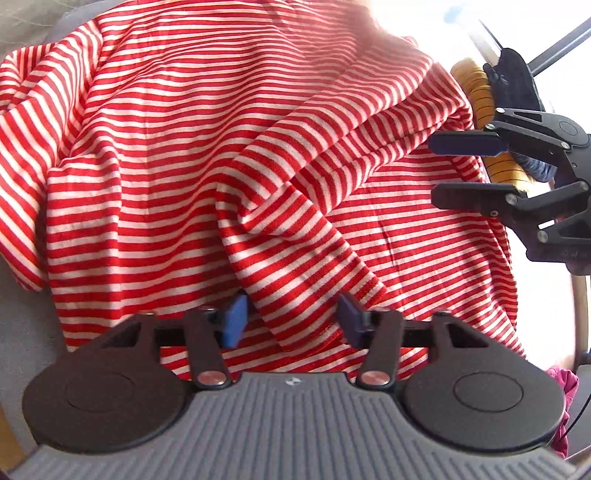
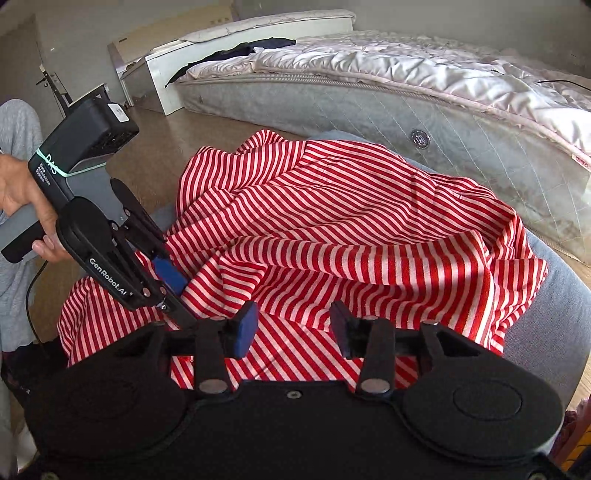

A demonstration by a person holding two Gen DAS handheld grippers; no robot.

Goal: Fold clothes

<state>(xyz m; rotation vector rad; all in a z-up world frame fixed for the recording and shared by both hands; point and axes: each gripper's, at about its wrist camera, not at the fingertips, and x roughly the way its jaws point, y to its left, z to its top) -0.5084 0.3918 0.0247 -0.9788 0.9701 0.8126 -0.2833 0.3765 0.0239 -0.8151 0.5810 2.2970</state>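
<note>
Striped shirt point(image 2: 332, 221) lies crumpled on grey cushion point(image 2: 561, 288); left gripper point(image 1: 291, 321) and right gripper point(image 2: 291, 325) both gape, holding nothing.

We see a bedroom with a wooden floor point(image 2: 162, 147) running back to a pale wall point(image 2: 110, 22). A large mattress point(image 2: 461, 122) lies low at the right, its grey quilted side facing us, topped by a rumpled, shiny pale quilt point(image 2: 424, 62). Dark clothing point(image 2: 243, 50) lies at its far end. Behind it stands a white bed frame point(image 2: 166, 77) with a second mattress point(image 2: 266, 24) leaning along the wall. A door handle point(image 2: 43, 82) shows at far left. In the left wrist view, strong daylight glares from a window point(image 1: 461, 22) at upper right.
</note>
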